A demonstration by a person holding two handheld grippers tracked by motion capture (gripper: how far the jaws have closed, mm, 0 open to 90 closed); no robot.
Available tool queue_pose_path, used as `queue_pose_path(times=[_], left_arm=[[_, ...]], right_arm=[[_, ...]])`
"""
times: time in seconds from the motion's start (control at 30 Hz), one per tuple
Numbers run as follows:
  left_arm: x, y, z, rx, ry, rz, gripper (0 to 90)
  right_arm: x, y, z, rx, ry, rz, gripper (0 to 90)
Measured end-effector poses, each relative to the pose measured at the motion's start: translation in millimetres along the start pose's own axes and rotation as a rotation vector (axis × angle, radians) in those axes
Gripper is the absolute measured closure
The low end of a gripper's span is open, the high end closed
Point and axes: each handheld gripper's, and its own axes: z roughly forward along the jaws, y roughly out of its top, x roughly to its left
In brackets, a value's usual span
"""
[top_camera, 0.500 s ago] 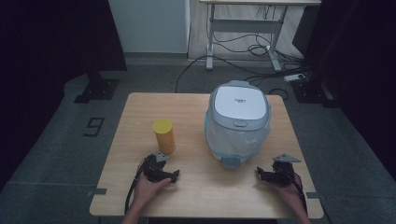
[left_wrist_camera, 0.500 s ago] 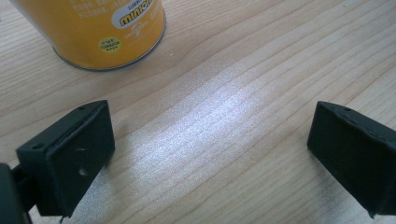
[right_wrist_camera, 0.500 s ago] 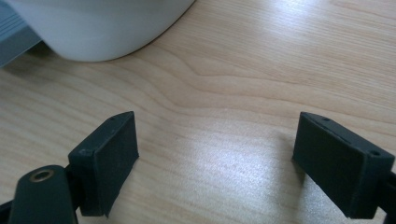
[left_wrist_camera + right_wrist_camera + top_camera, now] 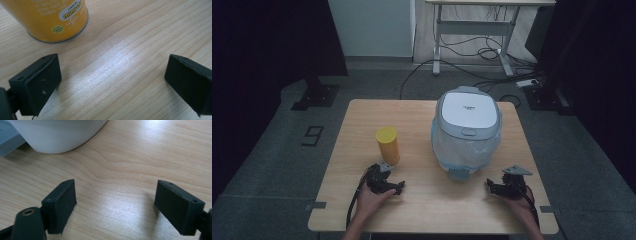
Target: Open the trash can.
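Upright yellow can [image 4: 53, 18] with printed label, just beyond the wide-open, empty left tool [image 4: 112, 82].

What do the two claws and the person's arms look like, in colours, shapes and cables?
Both claws, left claw and right claw, are black, each with two flat rectangular jaws. The right one carries a grey three-cornered plate on top. A black cable trails from the left one. The forearms are bare, no sleeves.

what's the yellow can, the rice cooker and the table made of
Yellow can: looks like printed metal or coated card, glossy, with a thin metallic rim at its base. Rice cooker: smooth plastic, white body, grey lid trim. Table: light wood or wood-look laminate, matte, with visible grain lines.
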Motion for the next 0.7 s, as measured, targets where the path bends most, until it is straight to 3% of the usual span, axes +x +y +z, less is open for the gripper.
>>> queue_pose_path(times=[0.27, 0.43, 0.7], left_arm=[[0.0, -1.0, -1.0, 0.0, -0.004, 0.004, 0.9], [0.3, -0.7, -0.6, 0.0, -0.006, 0.007, 0.7], [0.3, -0.7, -0.6, 0.0, -0.006, 0.007, 0.7]], right_arm=[[-4.0, 0.8, -9.4, -0.048, 0.003, 0.017, 28.1], [-8.4, 2.9, -18.5, -0.102, 0.016, 0.039, 39.6], [-6.4, 10.8, -43.8, -0.189, 0.076, 0.049, 60.7]])
